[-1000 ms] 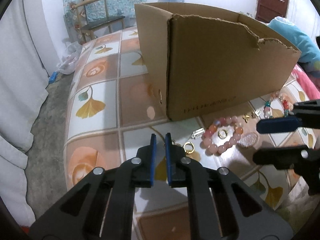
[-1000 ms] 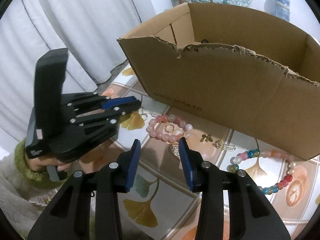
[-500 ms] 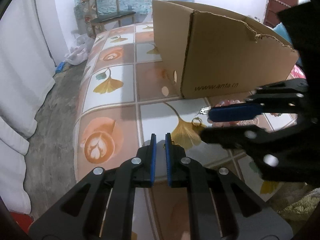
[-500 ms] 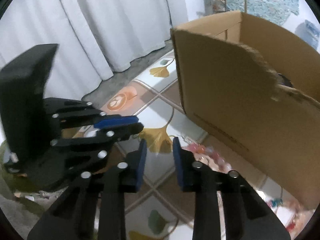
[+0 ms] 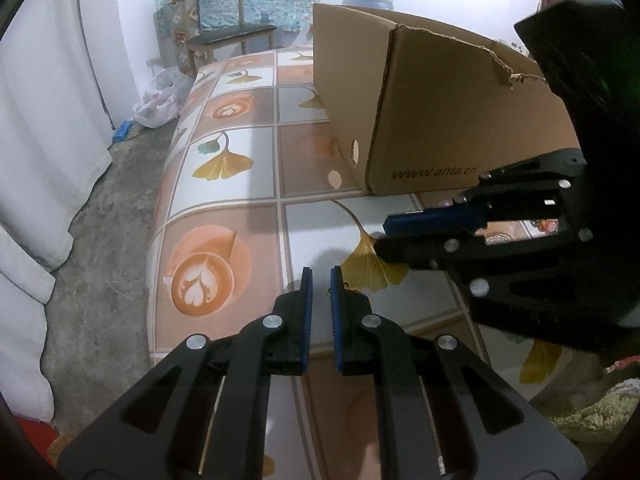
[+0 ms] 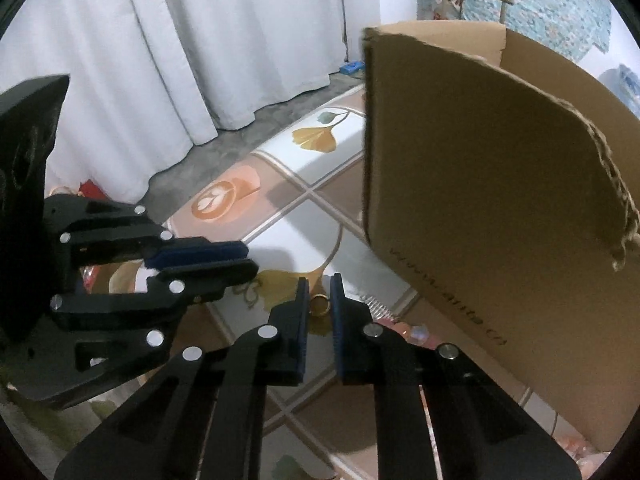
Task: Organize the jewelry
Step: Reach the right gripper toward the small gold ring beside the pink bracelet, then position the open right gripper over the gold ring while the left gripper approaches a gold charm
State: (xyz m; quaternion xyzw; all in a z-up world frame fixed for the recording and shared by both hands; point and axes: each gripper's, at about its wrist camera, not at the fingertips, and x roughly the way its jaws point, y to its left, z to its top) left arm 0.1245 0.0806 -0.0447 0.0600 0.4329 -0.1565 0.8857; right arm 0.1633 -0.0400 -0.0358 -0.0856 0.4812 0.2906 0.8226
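Note:
A small gold ring (image 6: 320, 305) lies on the patterned tablecloth (image 6: 280, 208) in front of the cardboard box (image 6: 480, 180). My right gripper (image 6: 319, 280) is closing around it, and the blue pads (image 6: 338, 312) meet the ring's sides. A silver hair clip (image 6: 374, 304) and pink beads (image 6: 412, 334) lie just right of it. My left gripper (image 5: 319, 276) hangs shut with nothing between its pads, and a small gold charm (image 5: 348, 288) peeks out by its right finger. In the left wrist view, the right gripper (image 5: 382, 236) reaches in from the right.
The box (image 5: 440, 120) stands open-topped with a torn rim. The table edge (image 5: 160, 240) drops to a concrete floor on the left. White curtains (image 6: 180, 60) hang beyond it, with a wooden chair (image 5: 228, 36) and a plastic bag (image 5: 160, 100) farther back.
My right gripper swung left past the pink bead bracelet, dropped to the gold ring and narrowed its jaws around it. The left gripper shifted left, still shut.

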